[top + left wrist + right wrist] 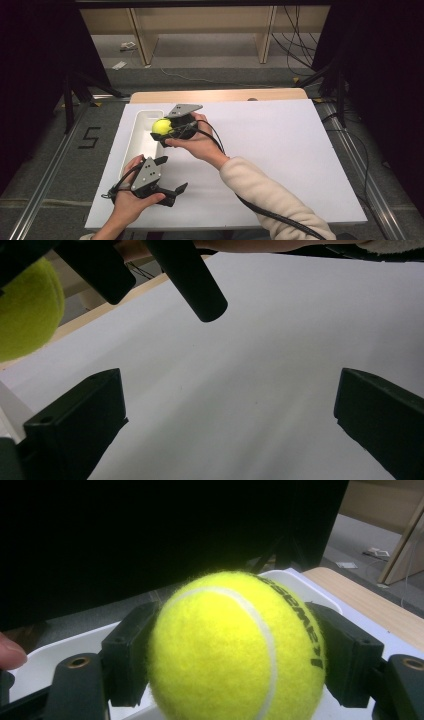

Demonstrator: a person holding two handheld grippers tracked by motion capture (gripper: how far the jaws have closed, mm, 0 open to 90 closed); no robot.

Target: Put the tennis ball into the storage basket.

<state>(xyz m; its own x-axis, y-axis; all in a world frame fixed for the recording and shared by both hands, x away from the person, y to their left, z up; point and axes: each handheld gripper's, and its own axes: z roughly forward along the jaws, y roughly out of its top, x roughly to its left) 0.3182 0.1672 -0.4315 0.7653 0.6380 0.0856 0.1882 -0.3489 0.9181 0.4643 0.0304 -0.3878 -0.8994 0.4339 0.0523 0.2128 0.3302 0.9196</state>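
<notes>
A yellow tennis ball [161, 125] sits between the jaws of my right gripper [163, 129], which is shut on it. The ball hangs over the far end of a long white tray [131, 150] at the left of the white board. In the right gripper view both black pads press the sides of the ball [225, 645], with the tray wall [60, 650] behind it. My left gripper [171, 175] is held near the board's front left, beside the tray. Its jaws stand wide apart with nothing between them [227, 415]. The ball [22, 315] appears at the upper left of the left gripper view.
The white board [280, 150] covers most of a wooden table [220, 95]. The right gripper's black cable [270, 215] trails along the sleeve to the front edge. Wooden shelving [200, 30] stands on the floor beyond the table.
</notes>
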